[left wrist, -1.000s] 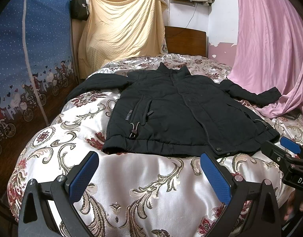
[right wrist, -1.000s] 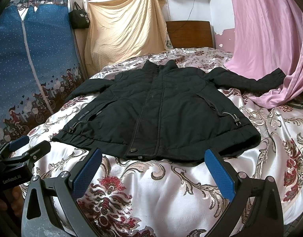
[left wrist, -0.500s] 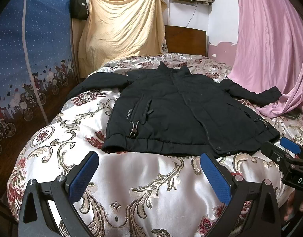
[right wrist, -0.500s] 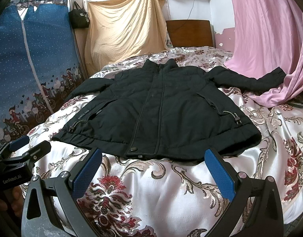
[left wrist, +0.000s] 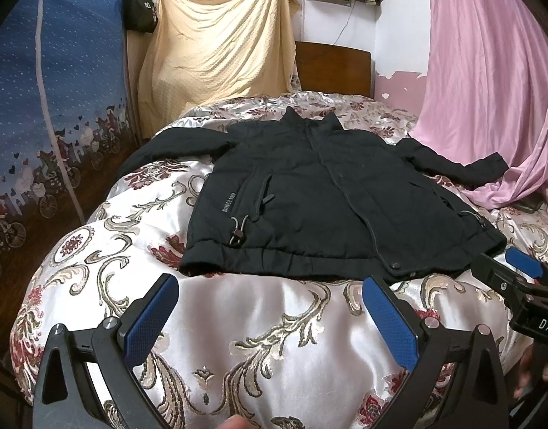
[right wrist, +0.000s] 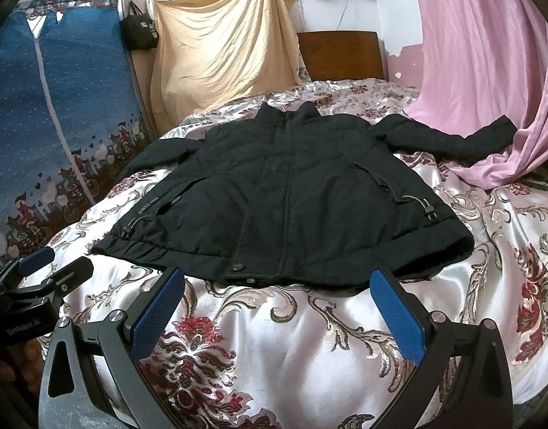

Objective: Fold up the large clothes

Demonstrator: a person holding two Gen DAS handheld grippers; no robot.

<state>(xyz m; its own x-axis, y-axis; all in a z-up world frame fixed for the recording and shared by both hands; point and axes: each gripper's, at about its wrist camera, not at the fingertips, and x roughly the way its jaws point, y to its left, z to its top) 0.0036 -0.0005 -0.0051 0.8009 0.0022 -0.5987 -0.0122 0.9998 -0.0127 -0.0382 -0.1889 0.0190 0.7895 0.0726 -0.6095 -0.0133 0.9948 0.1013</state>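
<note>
A floral satin bedspread (left wrist: 274, 321) covers the bed. Behind it: a wooden headboard (left wrist: 333, 66), yellow sheet (left wrist: 216, 46), black bag (left wrist: 140, 7), pink curtain (left wrist: 488, 82).

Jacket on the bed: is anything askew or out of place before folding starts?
Mostly fine: the black jacket lies flat, front up, closed. One oddity: its sleeve on the camera-right side ends on the pink curtain pooled on the bed, not on the bedspread. Both grippers are open, holding nothing.
</note>
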